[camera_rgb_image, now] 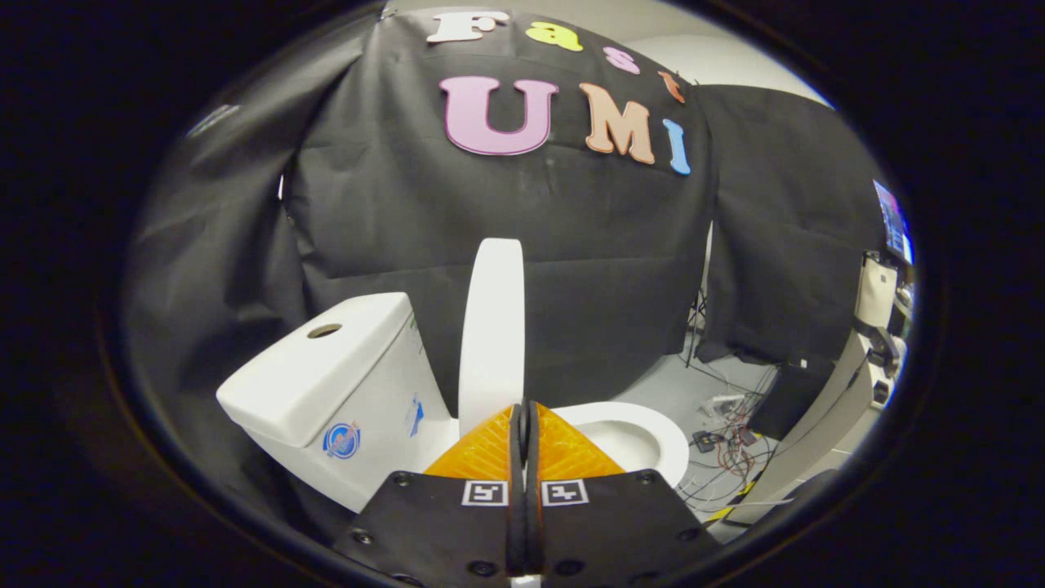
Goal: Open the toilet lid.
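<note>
A white toilet stands just ahead of my fingers. Its lid [491, 335] is raised upright, seen edge-on, rising right beyond my fingertips. To the lid's left is the white tank [326, 367] with a hole in its top. To the lid's right the open bowl and its white rim [633, 433] show. My gripper [522, 412] is shut, its two fingers pressed together with nothing between them. The fingertips sit at the base of the upright lid; I cannot tell whether they touch it.
The black cloth wall hangs behind the toilet. On the floor to the right lie tangled cables and small boxes [727, 445]. A white stand with equipment [873, 327] and a screen [892, 220] stand further right.
</note>
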A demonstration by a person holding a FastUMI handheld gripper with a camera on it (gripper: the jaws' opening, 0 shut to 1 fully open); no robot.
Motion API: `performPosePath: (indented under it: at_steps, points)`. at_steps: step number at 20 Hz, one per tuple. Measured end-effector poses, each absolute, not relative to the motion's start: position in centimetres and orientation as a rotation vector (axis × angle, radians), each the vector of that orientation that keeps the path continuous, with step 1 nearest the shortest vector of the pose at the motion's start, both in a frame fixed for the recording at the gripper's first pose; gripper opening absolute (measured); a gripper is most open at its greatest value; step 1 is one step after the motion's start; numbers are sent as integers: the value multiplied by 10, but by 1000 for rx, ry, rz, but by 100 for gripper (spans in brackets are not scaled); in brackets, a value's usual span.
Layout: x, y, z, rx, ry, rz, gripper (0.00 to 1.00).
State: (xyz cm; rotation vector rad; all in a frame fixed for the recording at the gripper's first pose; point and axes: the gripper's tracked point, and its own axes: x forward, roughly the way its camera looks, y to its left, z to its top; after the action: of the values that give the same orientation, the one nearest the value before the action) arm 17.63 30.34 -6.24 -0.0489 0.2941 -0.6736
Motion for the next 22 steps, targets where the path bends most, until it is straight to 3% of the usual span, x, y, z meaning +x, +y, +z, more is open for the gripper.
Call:
performPosePath:
  at_steps: [22]
  points:
    - [222, 382, -57, -341, 220, -617, 2]
